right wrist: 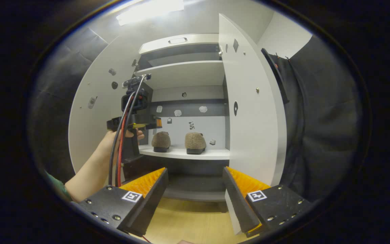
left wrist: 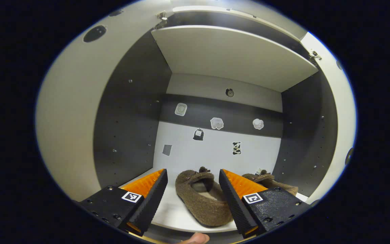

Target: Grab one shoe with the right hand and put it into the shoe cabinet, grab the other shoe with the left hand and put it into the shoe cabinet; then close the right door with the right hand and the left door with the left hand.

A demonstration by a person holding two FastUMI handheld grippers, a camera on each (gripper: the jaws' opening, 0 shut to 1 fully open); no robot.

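Two brown fuzzy shoes rest on the white shelf (right wrist: pixel 181 153) inside the shoe cabinet. In the left gripper view, one shoe (left wrist: pixel 201 200) lies on the shelf just beyond my open left gripper (left wrist: pixel 193 171), whose fingers stand apart from it. The other shoe (left wrist: pixel 269 183) peeks out behind the right finger. In the right gripper view both shoes (right wrist: pixel 161 141) (right wrist: pixel 195 142) sit side by side. A hand holds the left gripper (right wrist: pixel 154 123) at the cabinet's left front. My right gripper (right wrist: pixel 195 169) is open, holds nothing, and hangs back from the cabinet, low over the floor.
Both cabinet doors stand open: the right door (right wrist: pixel 249 112) swings out just right of my right gripper, the left door (right wrist: pixel 93 112) behind the person's arm (right wrist: pixel 86 173). An upper shelf (left wrist: pixel 229 54) spans above the shoes. Wooden floor (right wrist: pixel 188 217) lies before the cabinet.
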